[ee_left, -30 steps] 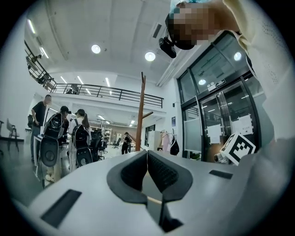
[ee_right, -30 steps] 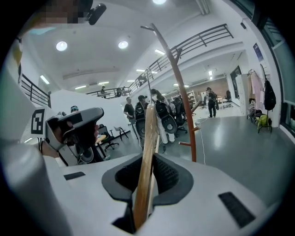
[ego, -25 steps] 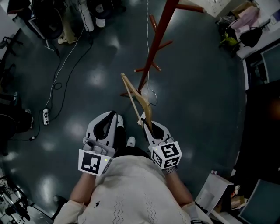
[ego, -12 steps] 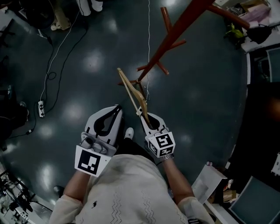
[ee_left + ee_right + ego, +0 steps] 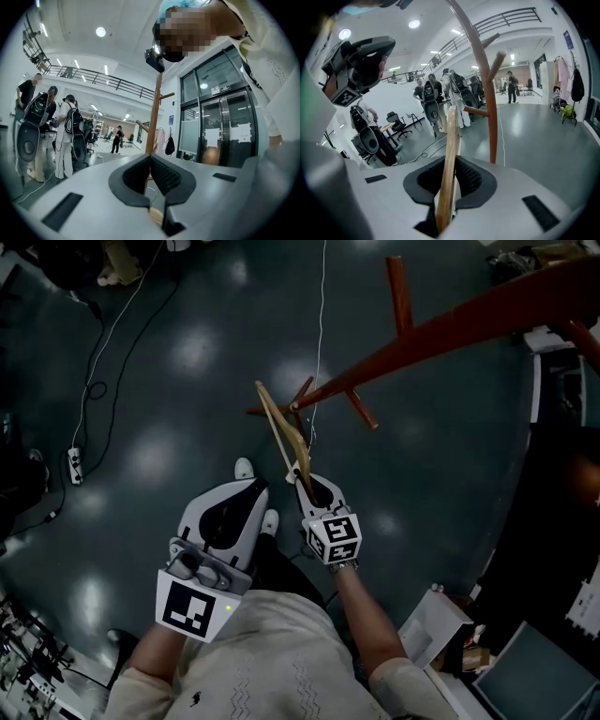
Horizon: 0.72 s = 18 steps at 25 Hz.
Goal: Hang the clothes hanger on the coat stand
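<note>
Clothes hanger (image 5: 284,430) of pale wood is clamped between the jaws of the right gripper (image 5: 307,486), which grips it by one arm, so the wood stands up from the jaws toward the coat stand (image 5: 441,329). In the right gripper view the hanger (image 5: 449,159) rises just to the left of the stand's red pole (image 5: 491,122), and its top end is close beside the tip of a short side peg (image 5: 476,111). I cannot tell if they touch. The metal hook is difficult to see in the head view.

The left gripper (image 5: 247,491) is on the far side of the hanger from the stand. Its jaws are pressed together with nothing between them.

I judge that the step in hand is the approach: the hanger is carried near the stand but is not yet on any peg. The next move probably needs the hook to be turned toward a peg and brought above it, then lowered until it catches. Only after that should the right jaws let go.
</note>
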{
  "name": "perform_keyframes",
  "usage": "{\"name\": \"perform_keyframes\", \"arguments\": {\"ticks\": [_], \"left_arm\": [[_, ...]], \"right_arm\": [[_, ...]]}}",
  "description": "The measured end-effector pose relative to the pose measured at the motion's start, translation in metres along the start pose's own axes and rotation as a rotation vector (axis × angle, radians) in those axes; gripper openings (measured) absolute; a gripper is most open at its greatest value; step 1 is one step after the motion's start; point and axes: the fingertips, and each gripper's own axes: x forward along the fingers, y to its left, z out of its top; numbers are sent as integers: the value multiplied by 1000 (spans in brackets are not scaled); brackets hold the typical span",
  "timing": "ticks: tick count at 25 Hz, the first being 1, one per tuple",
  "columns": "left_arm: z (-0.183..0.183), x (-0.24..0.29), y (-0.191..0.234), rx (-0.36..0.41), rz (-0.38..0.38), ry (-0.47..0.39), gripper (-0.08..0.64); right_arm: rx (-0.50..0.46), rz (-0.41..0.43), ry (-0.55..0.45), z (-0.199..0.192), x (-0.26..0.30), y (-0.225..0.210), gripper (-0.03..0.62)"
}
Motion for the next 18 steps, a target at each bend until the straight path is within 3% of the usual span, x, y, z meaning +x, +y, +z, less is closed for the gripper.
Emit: {"name": "perform_keyframes", "arguments": {"ticks": [3,7,12,18], "left_arm": [[-14,7,13,17,-9,41,12],[-27,19,23,-17,-19,74,12],[-32,42,38,-62,-42,72,12],[-42,57,45,-82,-67,81,12]], "right_arm": [[37,-30,28,-9,22,-15,67],[65,-41,45,-13,44,-32,67],[68,-35,86,-19,66,-41,67],[94,-4,67,-23,84,-48,67]]}}
